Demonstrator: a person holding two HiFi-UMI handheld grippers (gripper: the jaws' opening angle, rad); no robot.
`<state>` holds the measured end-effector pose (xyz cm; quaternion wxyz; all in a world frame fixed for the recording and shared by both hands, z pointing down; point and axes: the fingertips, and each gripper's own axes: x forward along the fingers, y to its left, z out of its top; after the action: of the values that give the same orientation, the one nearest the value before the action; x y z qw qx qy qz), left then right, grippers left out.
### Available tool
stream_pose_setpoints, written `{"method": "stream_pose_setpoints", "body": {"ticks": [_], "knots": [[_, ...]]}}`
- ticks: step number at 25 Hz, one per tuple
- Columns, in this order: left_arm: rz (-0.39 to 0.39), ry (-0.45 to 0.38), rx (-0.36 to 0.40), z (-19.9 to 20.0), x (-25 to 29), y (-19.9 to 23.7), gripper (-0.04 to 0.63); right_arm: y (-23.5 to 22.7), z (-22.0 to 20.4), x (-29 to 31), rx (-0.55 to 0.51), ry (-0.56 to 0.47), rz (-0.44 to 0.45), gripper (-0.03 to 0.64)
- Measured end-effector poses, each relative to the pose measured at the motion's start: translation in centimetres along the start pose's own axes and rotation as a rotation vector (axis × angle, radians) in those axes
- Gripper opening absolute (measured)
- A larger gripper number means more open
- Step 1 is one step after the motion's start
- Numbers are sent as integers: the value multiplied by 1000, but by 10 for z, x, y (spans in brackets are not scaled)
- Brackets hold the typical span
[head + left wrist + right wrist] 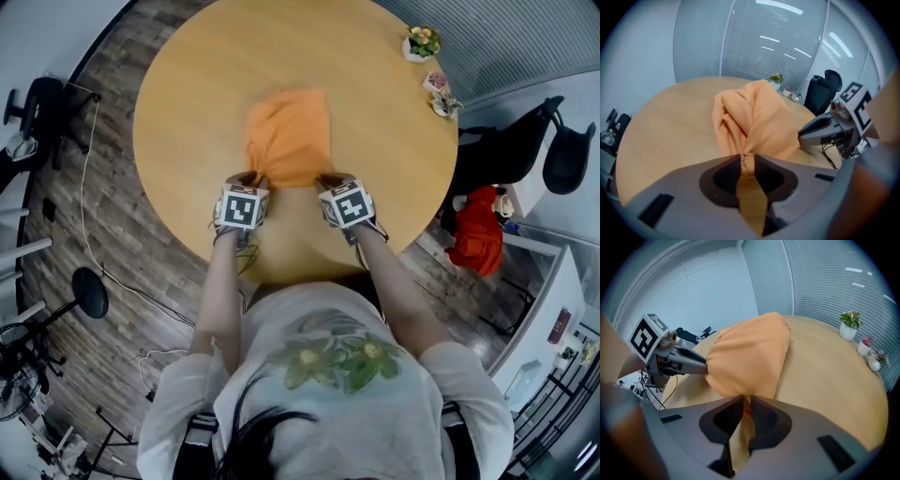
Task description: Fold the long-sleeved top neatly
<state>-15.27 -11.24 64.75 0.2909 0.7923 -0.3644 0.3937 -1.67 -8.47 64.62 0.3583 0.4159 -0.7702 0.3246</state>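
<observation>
An orange long-sleeved top lies bunched and partly folded on the round wooden table. My left gripper pinches its near left corner; a twist of orange cloth sits squeezed between the pads. My right gripper holds the near right corner, a thin fold of cloth caught between its pads. In the left gripper view the top rises in loose folds, with the right gripper at its right edge. In the right gripper view the top shows smooth, with the left gripper at its left.
A small potted plant and little ornaments stand at the table's far right edge. Black office chairs and a red bag are beyond the table on the right. Cables run over the wooden floor at left.
</observation>
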Motion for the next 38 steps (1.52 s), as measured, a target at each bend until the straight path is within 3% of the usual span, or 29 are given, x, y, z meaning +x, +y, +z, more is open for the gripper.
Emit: {"method": "stream_pose_setpoints", "body": {"ticks": [6, 18, 23, 27, 31, 38], "knots": [[-32, -56, -124, 5, -22, 1, 119, 4, 11, -21, 86, -71, 36, 64], [8, -316, -59, 59, -96, -48, 120, 23, 59, -111, 110, -392, -9, 63], [4, -428, -79, 71, -128, -75, 117, 36, 73, -150, 93, -515, -31, 63], [38, -525, -90, 78, -153, -92, 88, 45, 76, -172, 85, -564, -73, 40], [64, -602, -67, 86, -174, -111, 5, 51, 75, -187, 72, -584, -105, 23], [53, -647, -13, 91, -194, -142, 3, 68, 75, -211, 50, -635, -80, 18]]}}
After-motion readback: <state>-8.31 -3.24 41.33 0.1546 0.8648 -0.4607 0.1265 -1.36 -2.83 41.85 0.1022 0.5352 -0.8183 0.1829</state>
